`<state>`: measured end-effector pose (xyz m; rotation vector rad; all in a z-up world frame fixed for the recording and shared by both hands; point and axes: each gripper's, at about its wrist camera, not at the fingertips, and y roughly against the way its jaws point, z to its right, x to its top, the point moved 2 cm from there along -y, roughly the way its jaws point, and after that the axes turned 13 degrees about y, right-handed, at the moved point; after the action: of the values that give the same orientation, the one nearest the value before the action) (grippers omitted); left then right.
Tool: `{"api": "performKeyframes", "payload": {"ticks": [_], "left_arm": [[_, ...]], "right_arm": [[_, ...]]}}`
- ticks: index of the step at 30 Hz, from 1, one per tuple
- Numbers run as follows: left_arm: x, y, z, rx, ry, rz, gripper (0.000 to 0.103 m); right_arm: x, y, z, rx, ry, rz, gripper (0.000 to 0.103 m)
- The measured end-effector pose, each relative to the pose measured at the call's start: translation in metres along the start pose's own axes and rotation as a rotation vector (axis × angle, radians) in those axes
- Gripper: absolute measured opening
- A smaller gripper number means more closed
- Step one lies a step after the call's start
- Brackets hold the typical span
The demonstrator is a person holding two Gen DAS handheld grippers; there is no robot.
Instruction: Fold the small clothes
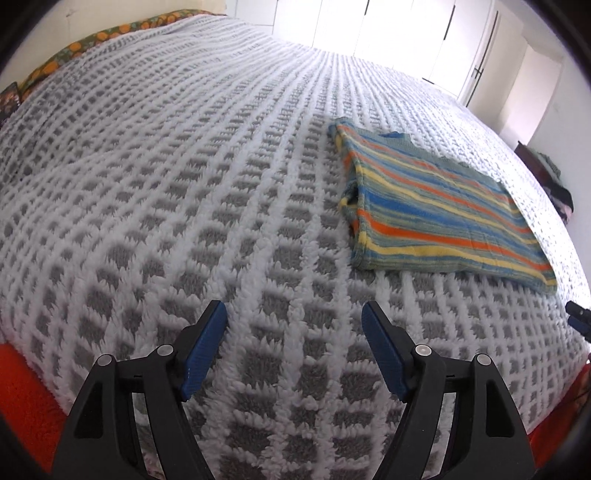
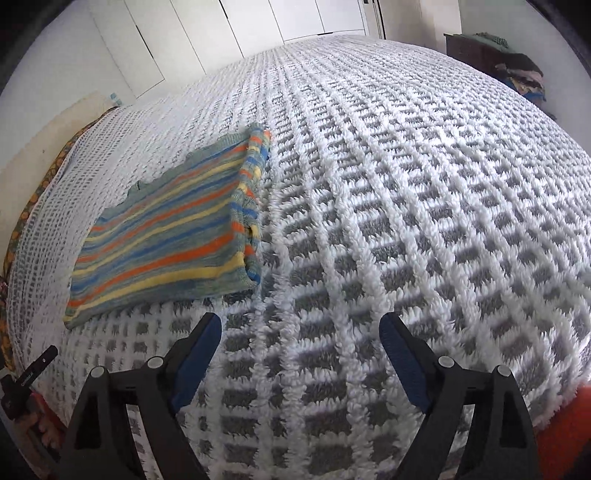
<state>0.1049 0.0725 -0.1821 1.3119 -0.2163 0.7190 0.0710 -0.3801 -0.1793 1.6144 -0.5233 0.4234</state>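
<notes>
A small striped knit garment (image 1: 436, 206), in blue, orange, yellow and green, lies folded flat on a white-and-grey textured bedspread (image 1: 184, 184). In the right wrist view the garment (image 2: 166, 236) lies at the left, on the bedspread (image 2: 406, 184). My left gripper (image 1: 293, 310) is open and empty, hovering over the bedspread near its front edge, to the left of and nearer than the garment. My right gripper (image 2: 299, 321) is open and empty, to the right of and nearer than the garment. A tip of the right gripper shows at the left view's right edge (image 1: 578, 317).
White wardrobe doors (image 2: 258, 22) stand beyond the bed. A dark stand with piled clothes (image 2: 517, 66) is at the far right. An orange-patterned cloth (image 1: 92, 40) edges the bed's far left. An orange-red sheet (image 1: 26, 398) shows under the bedspread's near edge.
</notes>
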Motion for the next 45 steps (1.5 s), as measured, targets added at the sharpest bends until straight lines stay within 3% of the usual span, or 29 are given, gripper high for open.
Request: {"api": "performKeyframes", "payload": {"ticks": [12, 16, 22, 26, 29, 31, 34, 36, 40, 45], "left_arm": [[0.0, -0.005, 0.002, 0.031, 0.003, -0.015, 0.078], [0.019, 0.01, 0.013, -0.009, 0.04, 0.001, 0.078], [0.075, 0.011, 0.1, -0.163, -0.079, -0.004, 0.083], [0.104, -0.024, 0.164, -0.192, -0.152, -0.032, 0.084], [0.096, -0.06, 0.19, -0.141, -0.211, -0.083, 0.084], [0.071, -0.08, 0.194, -0.1, -0.264, -0.141, 0.083], [0.028, -0.09, 0.191, -0.043, -0.349, -0.222, 0.078], [0.016, -0.08, 0.188, -0.044, -0.371, -0.214, 0.077], [0.06, -0.077, 0.204, -0.123, -0.268, -0.215, 0.078], [0.144, -0.132, 0.256, -0.058, -0.246, -0.171, 0.08]], "right_arm": [[-0.004, -0.009, -0.001, 0.031, -0.001, -0.009, 0.087], [-0.003, -0.008, 0.001, 0.031, -0.015, -0.003, 0.087], [-0.002, -0.011, -0.004, 0.062, -0.004, 0.002, 0.087], [0.001, -0.011, -0.002, 0.091, -0.014, 0.011, 0.087], [0.002, -0.009, 0.006, 0.11, -0.048, 0.021, 0.087], [0.001, -0.008, 0.011, 0.127, -0.079, 0.026, 0.087], [0.001, -0.009, 0.019, 0.142, -0.116, 0.03, 0.087], [0.003, -0.009, 0.021, 0.144, -0.118, 0.034, 0.087], [0.006, -0.01, 0.019, 0.147, -0.098, 0.04, 0.087], [0.007, -0.016, 0.017, 0.173, -0.091, 0.027, 0.087]]}}
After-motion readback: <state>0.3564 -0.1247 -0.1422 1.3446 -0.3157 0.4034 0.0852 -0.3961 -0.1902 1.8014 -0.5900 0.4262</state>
